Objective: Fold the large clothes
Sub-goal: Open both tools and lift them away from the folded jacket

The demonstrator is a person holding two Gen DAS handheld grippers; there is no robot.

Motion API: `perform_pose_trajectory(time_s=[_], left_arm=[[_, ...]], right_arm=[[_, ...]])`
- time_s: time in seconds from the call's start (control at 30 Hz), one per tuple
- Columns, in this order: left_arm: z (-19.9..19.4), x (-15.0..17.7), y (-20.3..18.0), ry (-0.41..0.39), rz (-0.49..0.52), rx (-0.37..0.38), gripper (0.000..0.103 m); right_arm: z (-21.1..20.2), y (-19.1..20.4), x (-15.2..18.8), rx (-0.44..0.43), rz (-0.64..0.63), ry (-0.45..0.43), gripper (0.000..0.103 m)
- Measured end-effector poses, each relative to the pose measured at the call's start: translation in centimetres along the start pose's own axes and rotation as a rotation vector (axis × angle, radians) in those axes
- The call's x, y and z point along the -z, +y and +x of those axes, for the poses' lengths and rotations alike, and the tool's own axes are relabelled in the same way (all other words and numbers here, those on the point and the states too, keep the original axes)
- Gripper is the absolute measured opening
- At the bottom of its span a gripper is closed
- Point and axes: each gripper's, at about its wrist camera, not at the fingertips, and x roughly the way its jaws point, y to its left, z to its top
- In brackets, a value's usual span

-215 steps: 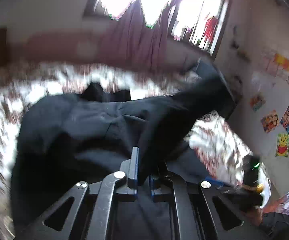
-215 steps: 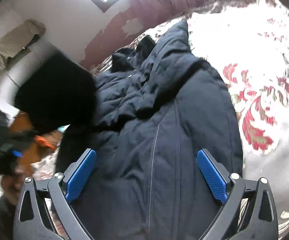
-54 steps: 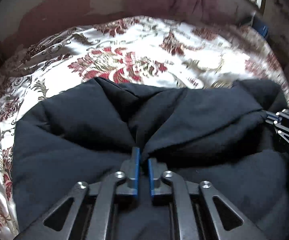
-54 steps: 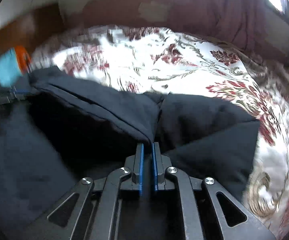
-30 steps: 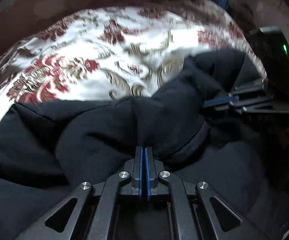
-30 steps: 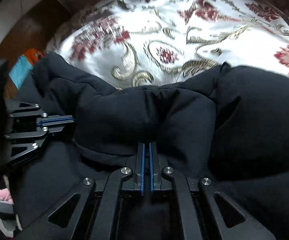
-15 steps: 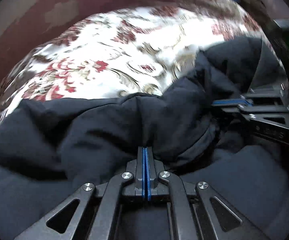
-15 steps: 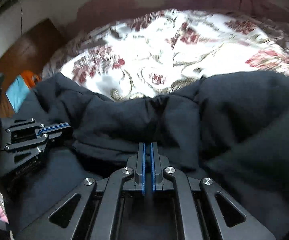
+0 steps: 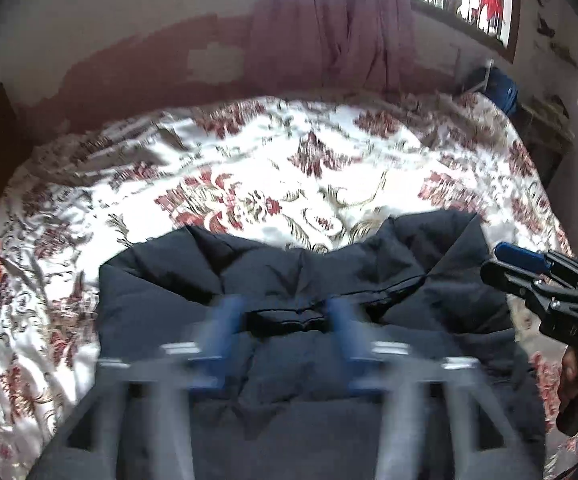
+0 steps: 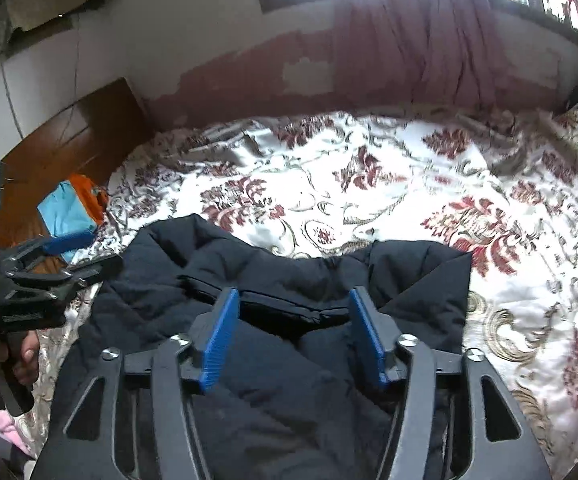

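A dark navy padded jacket (image 9: 289, 276) lies folded on the flowered bedspread (image 9: 249, 168), its folded edge away from me. It also shows in the right wrist view (image 10: 301, 276). My left gripper (image 9: 285, 328) is open and blurred, just above the jacket, holding nothing. My right gripper (image 10: 293, 336) is open over the jacket, its blue pads (image 10: 219, 336) wide apart and empty. Each gripper shows at the edge of the other's view: the right gripper (image 9: 529, 276) on the right, the left gripper (image 10: 65, 256) on the left.
A wooden headboard (image 10: 69, 140) and a blue and orange item (image 10: 73, 208) lie at the bed's left. A maroon curtain (image 9: 329, 24) hangs under windows at the far wall. A dark blue object (image 9: 497, 88) sits at the far right corner.
Both grippers have opened and let go of the jacket, then pulled back and up. The folded jacket now lies on the bed.
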Motion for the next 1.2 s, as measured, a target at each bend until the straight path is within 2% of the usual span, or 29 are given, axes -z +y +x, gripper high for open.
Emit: perform_pose_trajectory(time_s=[0.03, 0.07, 0.23, 0.33, 0.4, 0.53, 0.73, 0.83, 1.07, 1.2], left_arm=[[-1.3, 0.0, -0.2, -0.037, -0.001, -0.014, 0.092], [-3.0, 0.0, -0.3, -0.083, 0.000, -0.026, 0.092], [-7.9, 0.5, -0.1, -0.124, -0.043, -0.009, 0.092], [-10.5, 1.3, 0.1, -0.148, -0.079, -0.016, 0.100], [-12.3, 2.4, 0.3, -0.167, -0.108, -0.003, 0.102], [-15.9, 4.8, 0.2, -0.207, -0.147, 0.022, 0.102], [-20.6, 8.2, -0.8, -0.270, -0.148, 0.026, 0.102], [-22.6, 10.4, -1.0, -0.296, -0.155, 0.056, 0.102], [-26.2, 15.7, -2.6, -0.369, -0.108, -0.080, 0.102], [-27.9, 18.0, -3.7, -0.400, -0.065, -0.105, 0.102]], right_arm=[[-0.8, 0.2, 0.0, 0.001, 0.002, -0.010, 0.059], [-1.7, 0.3, 0.0, -0.001, 0.006, -0.020, 0.064], [-6.7, 1.6, 0.4, -0.021, 0.030, -0.087, 0.075], [-9.6, 2.7, 1.4, -0.029, 0.022, -0.136, 0.087], [-11.7, 3.4, 2.3, -0.023, 0.019, -0.172, 0.094], [-15.3, 4.6, 4.1, -0.017, 0.027, -0.211, 0.095], [-19.7, 6.2, 7.6, 0.026, -0.008, -0.263, 0.096], [-21.3, 7.0, 9.4, 0.050, -0.028, -0.279, 0.096], [-26.0, 8.9, 14.2, 0.071, -0.057, -0.391, 0.096], [-27.2, 9.8, 16.6, 0.063, -0.068, -0.411, 0.096]])
